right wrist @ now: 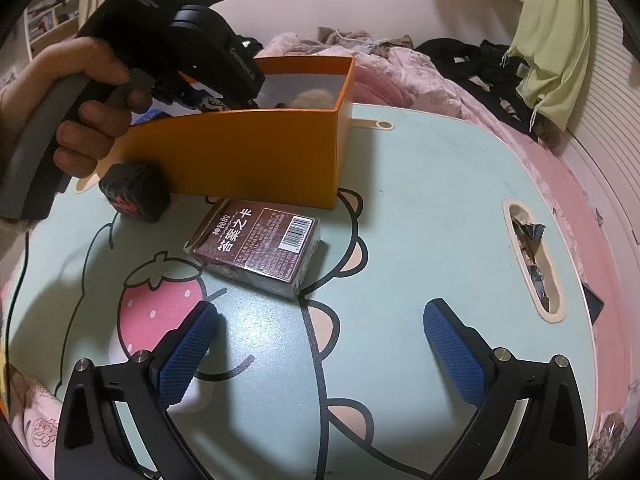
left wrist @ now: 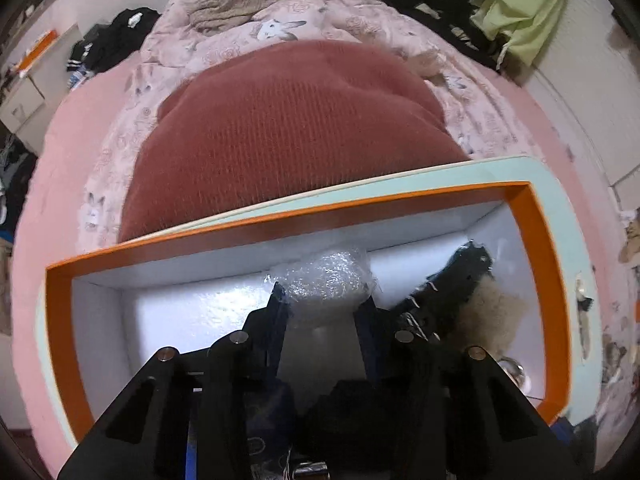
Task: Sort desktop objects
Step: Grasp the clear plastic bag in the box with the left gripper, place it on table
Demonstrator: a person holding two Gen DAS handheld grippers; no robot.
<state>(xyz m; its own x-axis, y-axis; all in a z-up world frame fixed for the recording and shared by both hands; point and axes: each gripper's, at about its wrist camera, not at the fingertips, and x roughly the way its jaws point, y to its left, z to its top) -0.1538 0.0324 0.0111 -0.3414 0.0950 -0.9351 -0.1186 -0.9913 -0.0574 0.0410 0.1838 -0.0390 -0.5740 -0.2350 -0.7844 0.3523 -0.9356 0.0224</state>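
Clamped on a bundle of clear bubble wrap [left wrist: 326, 284], the left gripper [left wrist: 322, 304] reaches down into an open orange cardboard box with a white lining [left wrist: 260, 222], its dark fingers pressed against either side of the crinkled plastic just above the box floor. At the right end of the same box lie a black item with loose threads [left wrist: 460, 276] and a tan fluffy item [left wrist: 492, 312], the two touching; what either one is cannot be told. Beyond the box's far rim a rust-red knitted fabric [left wrist: 288, 128] is heaped on a pink floral quilt [left wrist: 352, 20]. Seen from the right wrist camera, the right gripper [right wrist: 320, 320] hovers with its blue-padded fingers [right wrist: 188, 344] spread wide and nothing between them, low over a pale mint lap table printed with a cartoon bear and a pink strawberry [right wrist: 440, 184]. Just ahead of it a brown shrink-wrapped card box with white Chinese lettering and a barcode [right wrist: 256, 248] lies flat on the table, near the front wall of the orange box. A small black cube with red markings [right wrist: 134, 192] sits beside the box's left front edge. The person's left hand [right wrist: 80, 120] grips the grey handle of the left gripper, tilted into the box. A slot-shaped handle hole [right wrist: 534, 256] is cut near the table's right edge.
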